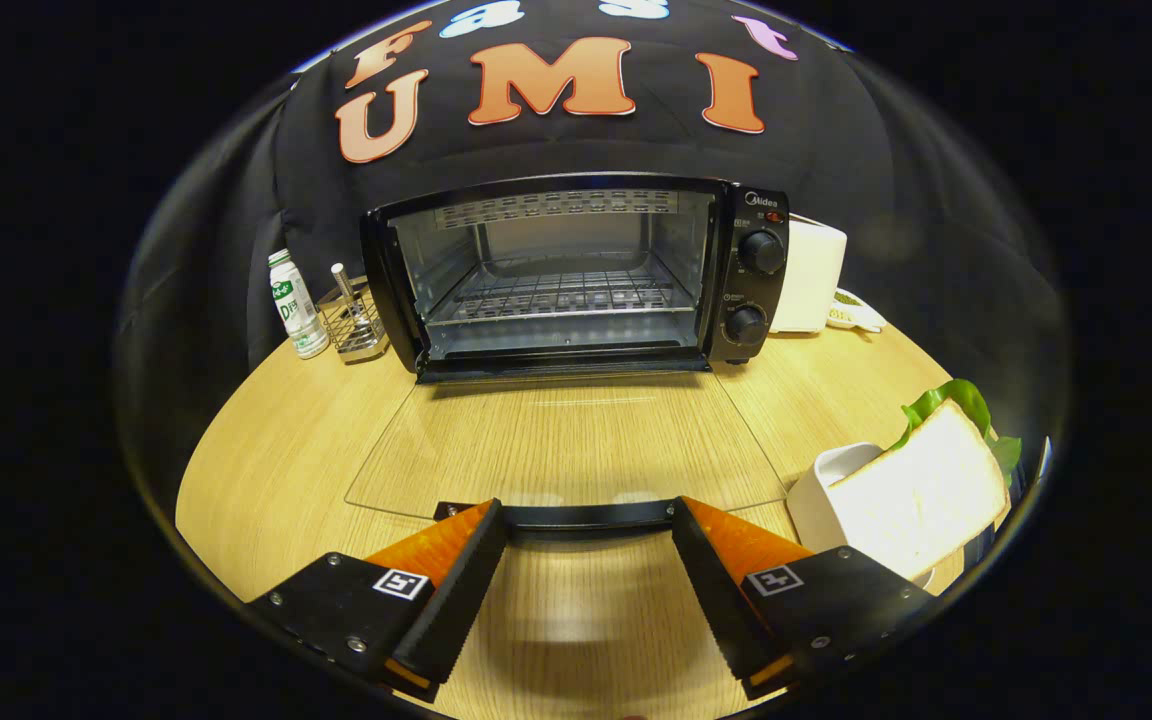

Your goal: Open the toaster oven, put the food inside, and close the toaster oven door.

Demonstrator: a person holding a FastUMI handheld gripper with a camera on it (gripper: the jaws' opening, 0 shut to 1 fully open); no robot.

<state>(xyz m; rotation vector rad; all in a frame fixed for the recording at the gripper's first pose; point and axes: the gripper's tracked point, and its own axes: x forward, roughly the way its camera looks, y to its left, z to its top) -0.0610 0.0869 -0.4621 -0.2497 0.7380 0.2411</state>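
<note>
Ahead of the spread gripper [588,520], toaster oven [576,275] gaping toward it.

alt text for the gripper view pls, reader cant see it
A black toaster oven stands on a wooden table with its glass door folded flat open, wire rack bare. The open gripper has its fingertips at the door's handle; a sandwich on a white dish sits beside its right finger.
</note>
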